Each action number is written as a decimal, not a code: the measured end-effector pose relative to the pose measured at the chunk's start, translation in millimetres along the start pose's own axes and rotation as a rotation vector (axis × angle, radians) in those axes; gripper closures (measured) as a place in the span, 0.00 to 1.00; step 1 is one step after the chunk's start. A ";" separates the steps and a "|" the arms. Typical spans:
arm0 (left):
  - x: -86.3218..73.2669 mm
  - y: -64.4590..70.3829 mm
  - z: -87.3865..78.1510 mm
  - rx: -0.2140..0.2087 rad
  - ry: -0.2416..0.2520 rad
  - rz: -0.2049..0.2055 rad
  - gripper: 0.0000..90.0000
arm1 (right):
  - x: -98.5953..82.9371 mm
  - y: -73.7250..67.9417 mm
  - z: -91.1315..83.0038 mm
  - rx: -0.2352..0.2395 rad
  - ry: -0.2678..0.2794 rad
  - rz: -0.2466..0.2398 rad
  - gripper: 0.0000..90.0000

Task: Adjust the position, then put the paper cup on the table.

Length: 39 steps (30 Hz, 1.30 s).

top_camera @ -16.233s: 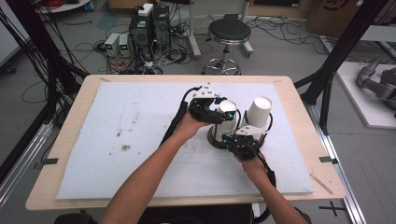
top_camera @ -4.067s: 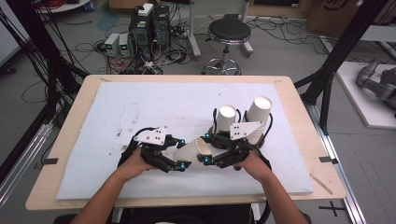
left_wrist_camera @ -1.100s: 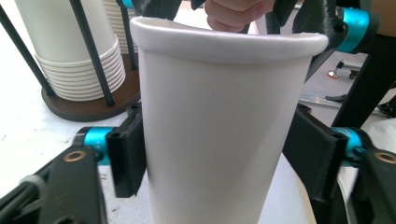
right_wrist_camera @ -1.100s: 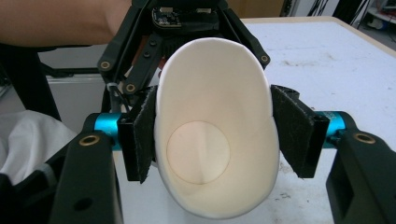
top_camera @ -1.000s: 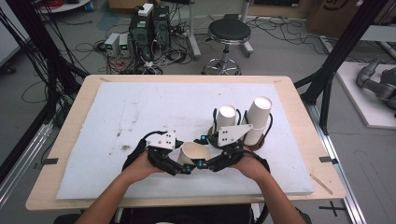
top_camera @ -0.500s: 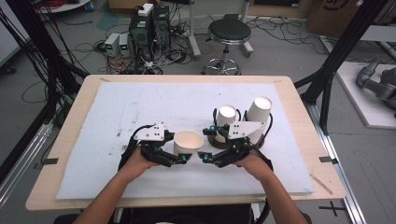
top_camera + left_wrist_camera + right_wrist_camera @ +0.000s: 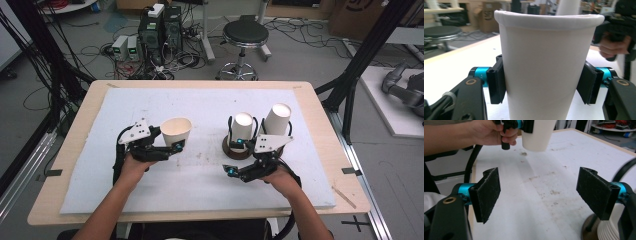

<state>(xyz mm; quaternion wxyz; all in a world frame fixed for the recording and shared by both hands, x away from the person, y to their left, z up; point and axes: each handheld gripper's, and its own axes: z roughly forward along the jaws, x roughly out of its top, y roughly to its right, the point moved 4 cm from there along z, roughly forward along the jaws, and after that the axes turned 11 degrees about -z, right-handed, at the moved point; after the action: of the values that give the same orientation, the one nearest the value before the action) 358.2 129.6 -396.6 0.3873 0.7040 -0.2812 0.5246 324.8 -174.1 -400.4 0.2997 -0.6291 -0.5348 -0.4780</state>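
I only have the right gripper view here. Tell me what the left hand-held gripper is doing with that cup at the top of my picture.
Observer: The left hand-held gripper is shut on the paper cup, one pad on each side of the wall below the rim.
Operator: Report whether the cup is upright.
Observer: Upright, mouth up; the high view looks into its open top.
Operator: Now say what stands behind my right hand-held gripper.
Observer: Two stacks of upside-down cups, one on a round dark base; your right hand-held gripper sits open in front of them over the white board.
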 end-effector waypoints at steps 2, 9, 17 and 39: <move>1.3 -3.0 -3.4 0.015 0.016 0.003 0.39 | -2.0 0.8 -2.6 -0.012 0.006 0.006 0.22; 3.3 -9.2 -10.1 0.063 0.056 0.008 0.39 | -9.4 3.4 -9.6 -0.044 0.004 0.023 0.22; 4.3 -11.5 -11.4 0.095 0.057 0.015 0.38 | -15.2 6.8 -11.7 -0.065 0.008 0.040 0.22; 24.1 -72.7 -42.2 0.268 0.173 -0.076 0.38 | -24.6 -0.7 -19.7 -0.047 -0.015 0.046 0.22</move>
<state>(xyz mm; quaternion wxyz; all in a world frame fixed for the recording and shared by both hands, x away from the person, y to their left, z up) 401.5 204.7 -385.5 0.3322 0.7119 -0.1473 0.6010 319.3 -200.9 -416.1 0.2917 -0.6516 -0.5108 -0.4790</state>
